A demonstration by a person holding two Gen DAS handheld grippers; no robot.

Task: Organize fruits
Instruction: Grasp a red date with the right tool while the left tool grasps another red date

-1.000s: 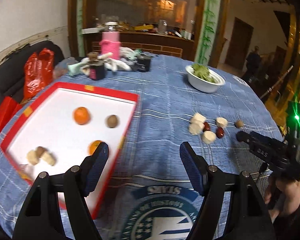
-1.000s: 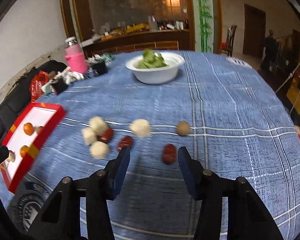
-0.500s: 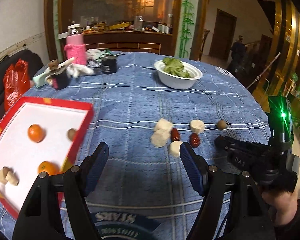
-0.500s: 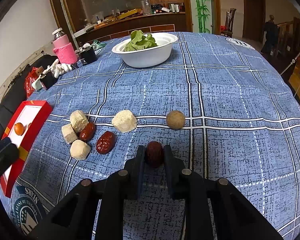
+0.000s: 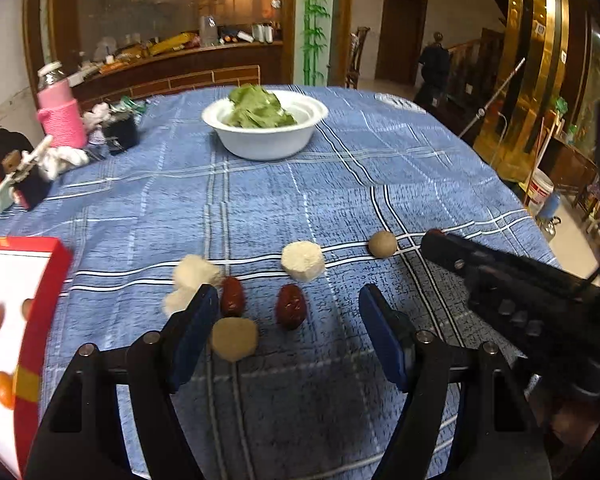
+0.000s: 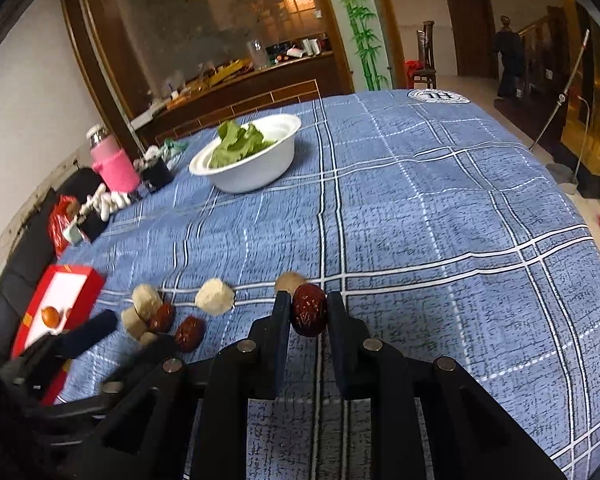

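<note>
Above the tablecloth, right gripper pinches a date; left gripper closing, empty.

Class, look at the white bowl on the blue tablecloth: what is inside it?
The white bowl holds green leaves heaped above the rim. Whatever lies beneath the leaves is covered, as is the bowl's bottom.

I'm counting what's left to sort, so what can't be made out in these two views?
- Red tray, left wrist view: cut by the frame edge; its full contents unseen.
- Pale chunks, left wrist view: blurred, partly behind the left tongs' pad.
- Tan ball, right wrist view: mostly behind the right tongs gripping a red date.
</note>
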